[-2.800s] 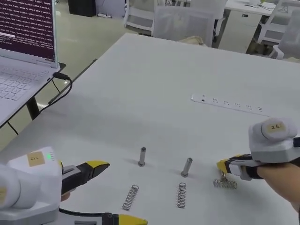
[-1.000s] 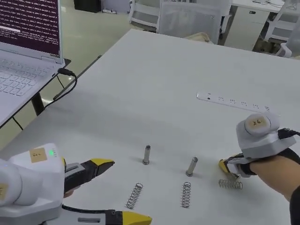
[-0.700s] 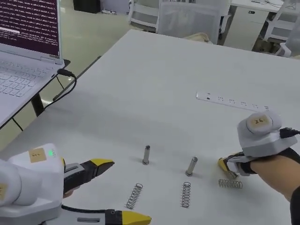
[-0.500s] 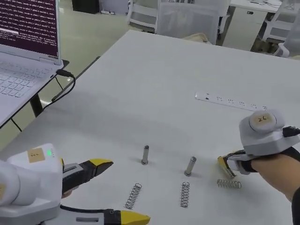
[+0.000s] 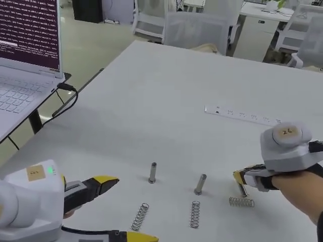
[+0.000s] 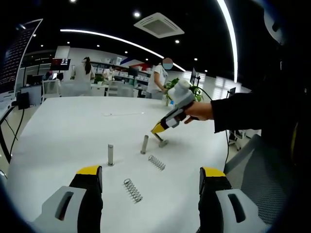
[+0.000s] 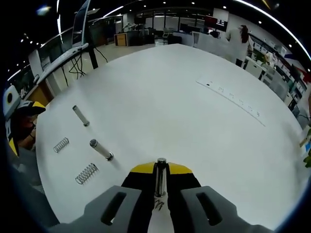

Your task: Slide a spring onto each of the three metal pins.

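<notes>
Two metal pins [image 5: 152, 172] [image 5: 200, 184] stand upright on the white table [image 5: 166, 101]. My right gripper [image 5: 241, 180] is shut on a third pin [image 5: 244, 189], tilted just above a spring [image 5: 241, 202] lying flat. In the right gripper view that held pin [image 7: 160, 177] sticks out between the shut jaws. Two more springs [image 5: 140, 216] [image 5: 195, 214] lie in front of the standing pins. My left gripper [image 5: 123, 207] stands open at the near left, its yellow fingertips [image 6: 90, 170] wide apart with nothing between them, facing the pins [image 6: 111, 154] [image 6: 144, 144] and springs [image 6: 132, 189] [image 6: 156, 162].
A white power strip [image 5: 242, 115] lies across the table behind the pins. An open laptop [image 5: 20, 65] sits on a side stand at the left, with a black cable [image 5: 65, 96] hanging by the table edge. Office chairs stand beyond the far edge.
The head camera has shifted. My right gripper, still holding the pin, has risen slightly above the spring. The left gripper stays open in the same place.
</notes>
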The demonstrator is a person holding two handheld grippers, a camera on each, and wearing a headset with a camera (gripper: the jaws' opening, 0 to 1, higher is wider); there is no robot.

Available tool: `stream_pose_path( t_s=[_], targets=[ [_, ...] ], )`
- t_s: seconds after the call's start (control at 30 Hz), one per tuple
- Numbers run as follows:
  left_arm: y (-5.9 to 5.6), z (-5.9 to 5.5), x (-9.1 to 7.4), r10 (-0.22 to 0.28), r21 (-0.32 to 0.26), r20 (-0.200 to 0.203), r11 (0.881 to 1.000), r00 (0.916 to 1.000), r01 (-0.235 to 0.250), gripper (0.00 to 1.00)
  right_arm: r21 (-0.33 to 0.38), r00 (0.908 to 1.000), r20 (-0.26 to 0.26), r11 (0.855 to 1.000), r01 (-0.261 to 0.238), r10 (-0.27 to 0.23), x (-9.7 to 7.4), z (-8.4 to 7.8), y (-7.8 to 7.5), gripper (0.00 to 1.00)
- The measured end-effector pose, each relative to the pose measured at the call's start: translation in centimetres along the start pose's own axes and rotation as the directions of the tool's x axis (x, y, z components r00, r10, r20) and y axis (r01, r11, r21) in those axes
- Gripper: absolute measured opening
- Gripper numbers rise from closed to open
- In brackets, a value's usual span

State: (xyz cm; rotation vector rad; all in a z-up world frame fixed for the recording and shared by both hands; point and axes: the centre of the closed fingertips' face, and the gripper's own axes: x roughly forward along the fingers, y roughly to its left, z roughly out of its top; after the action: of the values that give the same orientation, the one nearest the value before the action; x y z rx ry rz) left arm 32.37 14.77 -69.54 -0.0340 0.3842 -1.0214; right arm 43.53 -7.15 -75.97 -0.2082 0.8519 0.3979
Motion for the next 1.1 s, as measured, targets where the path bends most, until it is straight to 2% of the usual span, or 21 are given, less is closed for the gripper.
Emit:
stream_pose_path(
  t_s=[0.57, 1.1],
  targets=[
    [-0.4, 0.7, -0.3, -0.003, 0.029, 0.004, 1.000, 1.0000, 0.003, 0.79, 0.020, 0.9982, 0.059, 1.000, 0.005, -0.006, -1.8, -0.5, 0.2, 0.05],
    [-0.6, 1.1, -0.5, 0.000, 0.040, 0.005, 0.999, 1.0000, 0.000, 0.79, 0.029, 0.9932, 0.116, 1.000, 0.003, -0.006, -2.8, -1.3, 0.6, 0.05]
  ],
)
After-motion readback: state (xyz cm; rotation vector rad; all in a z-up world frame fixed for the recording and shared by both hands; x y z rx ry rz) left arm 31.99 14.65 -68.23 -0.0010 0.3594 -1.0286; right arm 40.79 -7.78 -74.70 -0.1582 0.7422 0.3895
